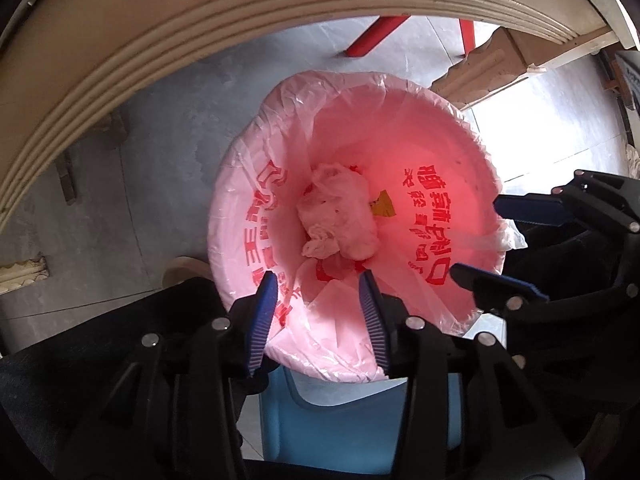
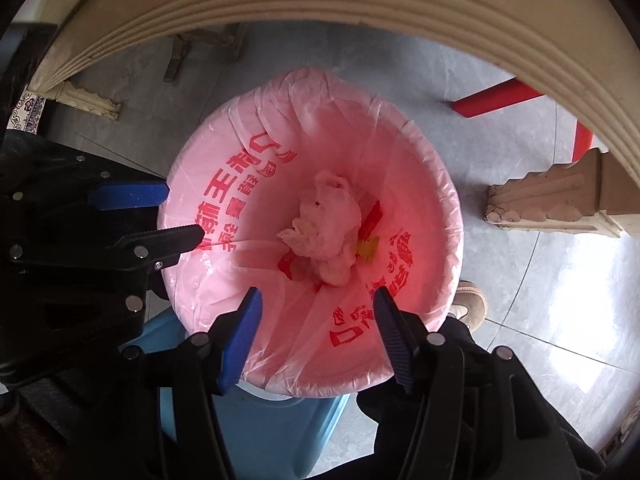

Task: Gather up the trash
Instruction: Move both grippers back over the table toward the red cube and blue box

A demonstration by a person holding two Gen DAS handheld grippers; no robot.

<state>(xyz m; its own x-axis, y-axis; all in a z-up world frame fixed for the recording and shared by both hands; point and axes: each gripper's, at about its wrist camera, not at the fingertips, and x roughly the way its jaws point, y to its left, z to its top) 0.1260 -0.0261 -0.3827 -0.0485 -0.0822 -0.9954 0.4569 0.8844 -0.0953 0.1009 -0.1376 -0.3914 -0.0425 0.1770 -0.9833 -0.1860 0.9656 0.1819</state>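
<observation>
Grey tile floor – pink-lined bin holds crumpled tissue; left gripper and right gripper parted, empty

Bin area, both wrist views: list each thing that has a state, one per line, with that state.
Pink plastic bag with red print: open, lining the bin, its edge folded over the rim.
Light blue plastic bin: upright, lined.
Crumpled white tissue wad: lying at the bag's bottom.
Left gripper: open, nothing between its fingers, above the bag.
Right gripper: open, nothing between its fingers, above the bag.
</observation>
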